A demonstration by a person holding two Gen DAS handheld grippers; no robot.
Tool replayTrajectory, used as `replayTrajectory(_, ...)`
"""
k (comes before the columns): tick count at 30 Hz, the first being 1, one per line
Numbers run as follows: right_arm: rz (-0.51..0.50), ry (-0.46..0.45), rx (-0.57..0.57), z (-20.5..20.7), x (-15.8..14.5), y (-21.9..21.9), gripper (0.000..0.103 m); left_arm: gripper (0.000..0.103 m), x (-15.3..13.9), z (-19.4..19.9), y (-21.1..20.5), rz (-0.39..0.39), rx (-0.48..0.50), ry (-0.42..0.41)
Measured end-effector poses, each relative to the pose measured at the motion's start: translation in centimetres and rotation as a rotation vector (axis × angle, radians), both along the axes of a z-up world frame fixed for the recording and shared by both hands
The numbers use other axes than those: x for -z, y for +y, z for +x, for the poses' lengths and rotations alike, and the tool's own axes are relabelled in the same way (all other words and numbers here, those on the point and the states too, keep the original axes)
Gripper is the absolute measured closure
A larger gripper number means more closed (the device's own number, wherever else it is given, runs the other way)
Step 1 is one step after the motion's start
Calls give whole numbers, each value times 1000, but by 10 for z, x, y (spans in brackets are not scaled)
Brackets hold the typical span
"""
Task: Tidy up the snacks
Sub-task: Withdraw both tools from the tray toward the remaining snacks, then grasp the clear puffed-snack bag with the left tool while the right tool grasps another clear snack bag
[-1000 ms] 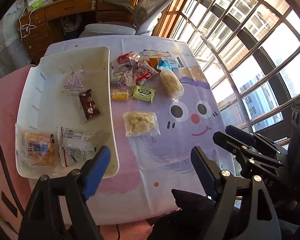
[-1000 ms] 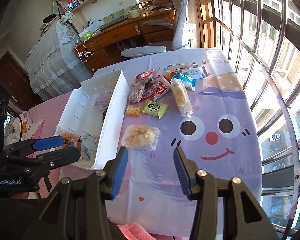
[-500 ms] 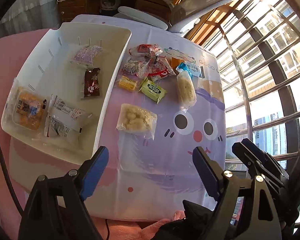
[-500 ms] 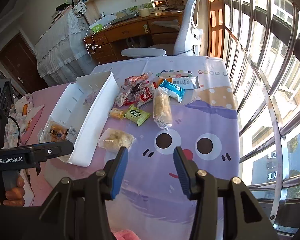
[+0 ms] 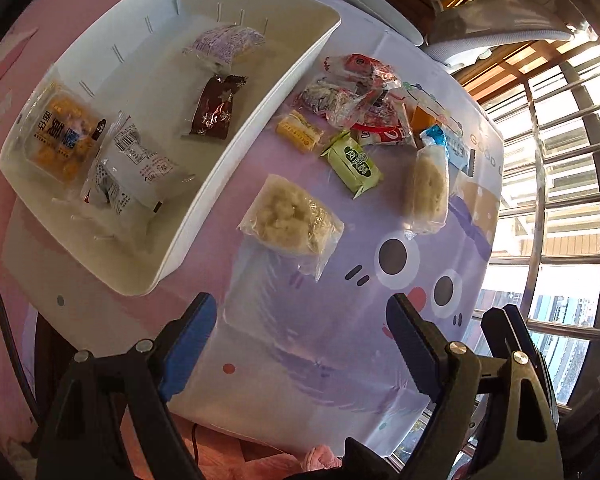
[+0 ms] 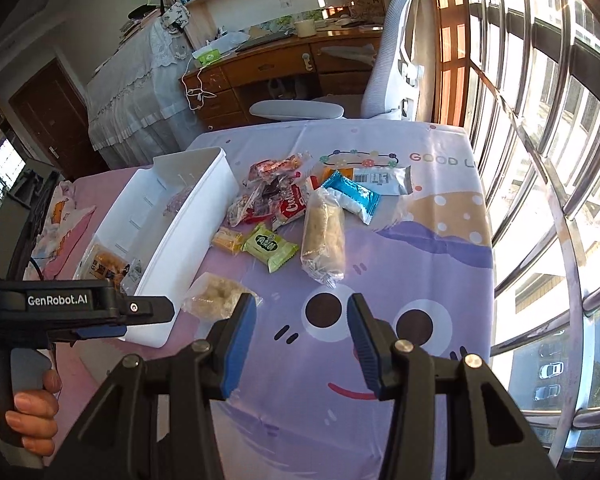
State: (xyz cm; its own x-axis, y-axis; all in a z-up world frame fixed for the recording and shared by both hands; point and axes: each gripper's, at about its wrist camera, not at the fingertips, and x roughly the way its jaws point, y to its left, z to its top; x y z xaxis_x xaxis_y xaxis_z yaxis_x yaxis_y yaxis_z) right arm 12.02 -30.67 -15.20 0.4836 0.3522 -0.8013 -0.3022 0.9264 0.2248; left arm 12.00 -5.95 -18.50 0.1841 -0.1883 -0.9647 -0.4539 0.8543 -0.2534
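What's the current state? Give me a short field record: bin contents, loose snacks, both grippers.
bin: white bin, on the table's left side
in bin: purple pack, brown pack, orange pack, white pack
nearest loose snack: clear puffed-snack bag, beside the bin
other loose snacks: green pack, yellow pack, long clear roll, red-wrapper pile
left gripper: open, empty, above the table's near edge
right gripper: open, empty
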Motion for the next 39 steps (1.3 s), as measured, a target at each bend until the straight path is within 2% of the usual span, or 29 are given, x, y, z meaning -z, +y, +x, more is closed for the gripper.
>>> replayTrajectory(4, -7, -24, 2, 15, 11, 2, 46, 17, 12, 14, -3, 21, -56, 35)
replayTrajectory(6, -8, -30, 1, 23, 19, 2, 45, 17, 20, 22, -4, 28, -77, 56)
replayTrajectory(13, -43, -94, -48, 47, 45, 13, 45, 17, 45, 48, -9, 66, -112, 113)
replayTrajectory(22, -53, -70, -90, 70, 83, 28, 45, 17, 76, 70, -5, 113, -135, 182)
replayTrajectory(30, -55, -54, -95, 83, 105, 34, 45, 17, 100, 77, 2, 99, -167, 227)
replayTrajectory(39, -59, -41, -99, 88, 117, 38, 45, 17, 116, 75, 5, 68, -191, 228)
